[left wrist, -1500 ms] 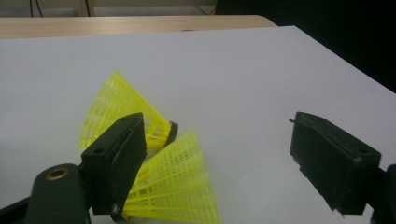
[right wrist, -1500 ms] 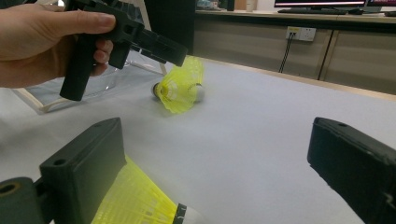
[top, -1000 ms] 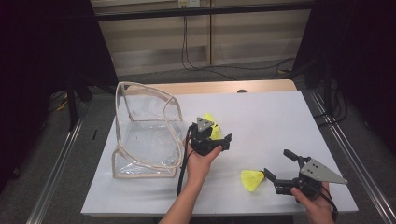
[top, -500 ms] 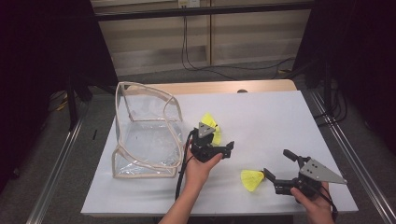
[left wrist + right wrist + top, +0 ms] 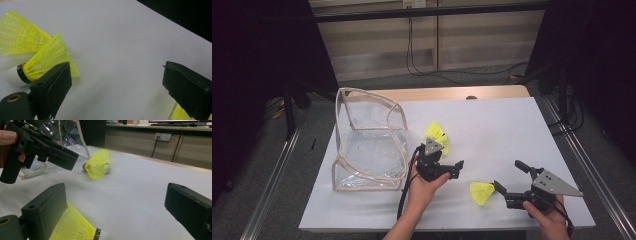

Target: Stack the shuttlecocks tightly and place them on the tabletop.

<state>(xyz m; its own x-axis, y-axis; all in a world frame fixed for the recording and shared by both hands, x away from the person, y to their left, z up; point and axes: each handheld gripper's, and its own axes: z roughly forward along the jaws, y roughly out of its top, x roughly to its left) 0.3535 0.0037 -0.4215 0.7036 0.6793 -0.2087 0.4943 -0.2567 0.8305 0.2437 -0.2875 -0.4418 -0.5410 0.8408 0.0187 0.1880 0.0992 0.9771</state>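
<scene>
No yellow shuttlecock (image 5: 437, 136) sits yet inside the clear bag (image 5: 367, 150) at frame left; left gripper (image 5: 447, 167) and right gripper (image 5: 508, 179) both gape wide, gripping nothing.

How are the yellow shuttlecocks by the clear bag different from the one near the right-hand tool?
The shuttlecocks by the clear bag are a pair lying together; the shuttlecock near the right gripper lies alone. The pair sits beyond the open left gripper. All are yellow, lying on the white table.

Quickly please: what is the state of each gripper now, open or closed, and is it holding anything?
Left gripper: jaws open, have just been opening, nothing between them; two yellow shuttlecocks lie beside it.
Right gripper: jaws open, holding nothing; a shuttlecock lies by one jaw.
</scene>
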